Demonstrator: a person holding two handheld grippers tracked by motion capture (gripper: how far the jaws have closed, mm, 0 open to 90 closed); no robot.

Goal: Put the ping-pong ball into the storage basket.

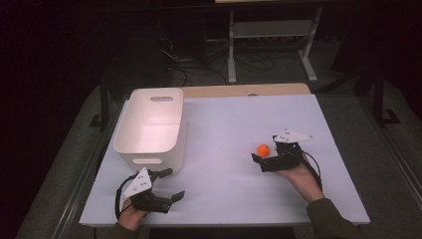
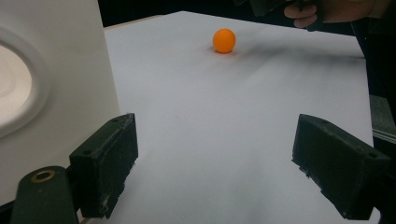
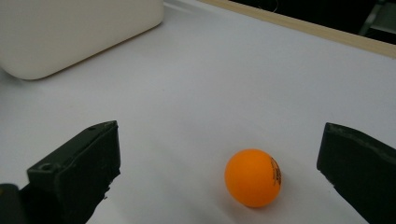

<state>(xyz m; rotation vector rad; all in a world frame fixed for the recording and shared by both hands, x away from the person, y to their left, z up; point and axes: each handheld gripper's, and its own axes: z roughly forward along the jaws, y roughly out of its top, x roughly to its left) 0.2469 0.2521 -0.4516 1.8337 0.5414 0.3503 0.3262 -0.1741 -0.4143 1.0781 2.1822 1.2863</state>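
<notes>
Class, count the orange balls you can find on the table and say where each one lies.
1. The orange ball lies on the white table, between the open jaws of the right gripper, apart from the white bin. The bin's floor, as far as visible, holds none.

Overhead view; both gripper views table-level.

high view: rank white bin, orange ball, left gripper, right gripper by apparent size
1. white bin, clearly the largest.
2-3. left gripper and right gripper: they look about alike, both with jaws open, so I won't rank them against each other.
4. orange ball, the smallest, lying on the table by the right gripper's jaws.
</notes>
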